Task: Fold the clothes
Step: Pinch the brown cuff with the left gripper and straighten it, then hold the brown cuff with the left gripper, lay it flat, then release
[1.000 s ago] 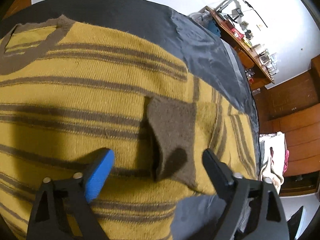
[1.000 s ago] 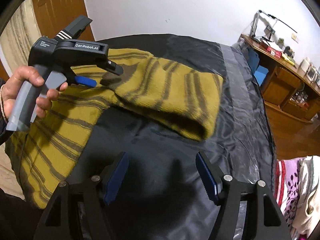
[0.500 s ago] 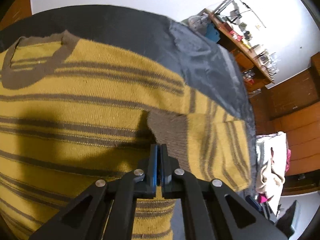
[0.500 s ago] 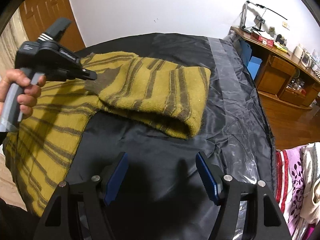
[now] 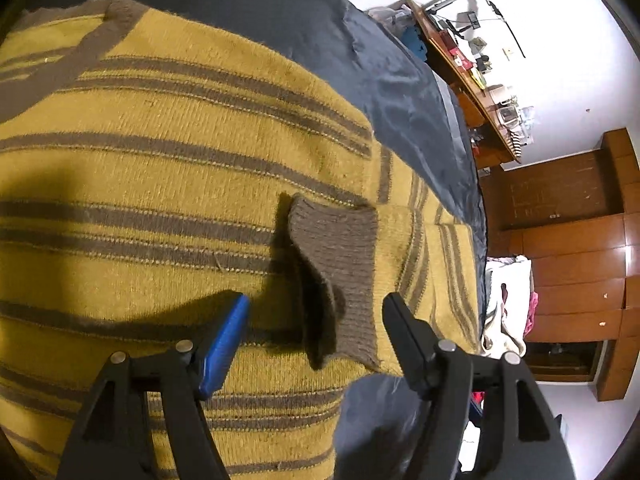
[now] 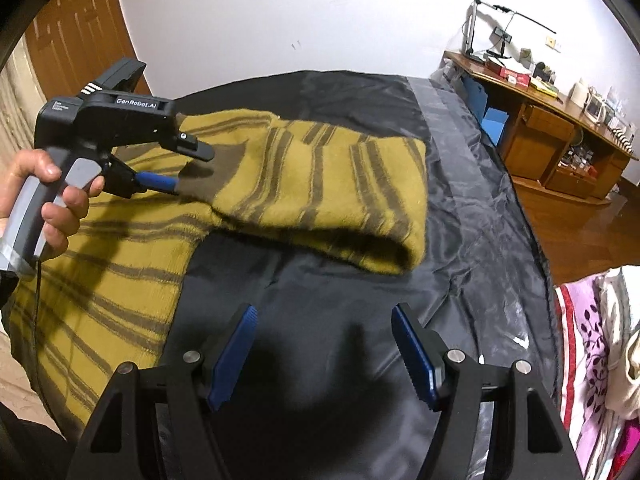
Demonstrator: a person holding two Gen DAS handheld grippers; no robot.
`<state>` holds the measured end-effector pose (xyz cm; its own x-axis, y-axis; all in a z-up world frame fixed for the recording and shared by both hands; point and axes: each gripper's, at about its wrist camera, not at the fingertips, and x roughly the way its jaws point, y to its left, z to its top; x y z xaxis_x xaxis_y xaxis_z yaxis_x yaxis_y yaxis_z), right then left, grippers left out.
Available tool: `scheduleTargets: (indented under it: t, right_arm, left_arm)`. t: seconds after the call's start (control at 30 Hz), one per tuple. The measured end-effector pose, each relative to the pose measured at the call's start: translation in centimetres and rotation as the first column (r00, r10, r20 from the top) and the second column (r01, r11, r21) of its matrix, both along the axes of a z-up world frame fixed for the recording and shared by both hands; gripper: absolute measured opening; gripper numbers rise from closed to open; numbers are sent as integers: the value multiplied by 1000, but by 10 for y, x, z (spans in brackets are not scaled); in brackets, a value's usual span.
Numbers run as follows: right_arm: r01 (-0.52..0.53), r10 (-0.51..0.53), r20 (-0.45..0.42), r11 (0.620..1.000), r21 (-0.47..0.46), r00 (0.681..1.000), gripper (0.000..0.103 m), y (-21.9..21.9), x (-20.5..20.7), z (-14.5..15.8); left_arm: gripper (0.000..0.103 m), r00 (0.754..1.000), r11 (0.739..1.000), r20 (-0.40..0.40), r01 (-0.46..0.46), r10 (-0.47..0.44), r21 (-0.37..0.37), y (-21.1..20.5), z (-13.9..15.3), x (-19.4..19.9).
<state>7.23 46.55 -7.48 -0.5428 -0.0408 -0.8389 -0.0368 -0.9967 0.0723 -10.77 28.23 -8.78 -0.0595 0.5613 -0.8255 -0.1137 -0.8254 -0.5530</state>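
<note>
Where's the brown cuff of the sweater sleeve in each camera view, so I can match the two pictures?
Left wrist view: brown cuff lies just below centre, ahead of the open left gripper, on the sweater's striped body.
Right wrist view: the cuff sits upper left, at the left gripper's fingertips.
Shared landmark: the wooden desk by the white wall.

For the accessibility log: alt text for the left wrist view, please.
Open left tongs hover over a mustard sweater with brown stripes, straddling the brown cuff of a sleeve folded across it. The sweater lies on a dark cover.
</note>
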Motion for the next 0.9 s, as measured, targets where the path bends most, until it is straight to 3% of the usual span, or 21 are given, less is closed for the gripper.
scheduleTargets:
  t: [0.03, 0.07, 0.1, 0.13, 0.17, 0.37, 0.47, 0.6, 0.73, 0.9]
  right_arm:
    - [1, -1, 3, 1000, -1, 1000, 71, -1, 1, -1]
    - [0, 0, 4, 1000, 1, 1000, 71, -2, 1, -1]
    - [-2, 2, 5, 1000, 3, 1000, 71, -3, 2, -2]
    - [-3, 3, 6, 1000, 5, 1000, 71, -4, 2, -2]
    - [-5, 5, 7, 1000, 8, 1000, 71, -5, 2, -2]
    - [1, -1, 7, 1000, 12, 1000, 71, -8, 5, -2]
    - [19, -19, 1, 1000, 17, 1000, 71, -7, 6, -1]
    - [49, -49, 0, 999, 9, 999, 71, -7, 4, 0]
    - [65, -65, -4, 998, 1, 998, 71, -14, -3, 2]
    - [49, -49, -16, 999, 24, 999, 71, -38, -17, 8]
  left_arm:
    - [73, 1000, 1000, -3, 7, -7, -2, 2, 0, 0]
    - [61, 1000, 1000, -5, 11, -11, 1, 3, 0, -1]
    - [26, 1000, 999, -4, 29, -29, 15, 7, 0, -1]
    - [10, 999, 999, 0, 39, -39, 8, 9, 0, 0]
    - [6, 999, 999, 4, 49, -49, 1, 11, 0, 0]
    - [6, 999, 999, -25, 29, -29, -16, 8, 7, 1]
    - [6, 998, 1000, -68, 7, -7, -5, -6, 29, -2]
    - [6, 991, 1000, -129, -24, 25, 10, -38, 63, -8]
    - [6, 980, 998, -191, -60, 54, -26, -77, 89, -12]
    - [6, 969, 991, -225, -121, 105, -56, -132, 104, -14]
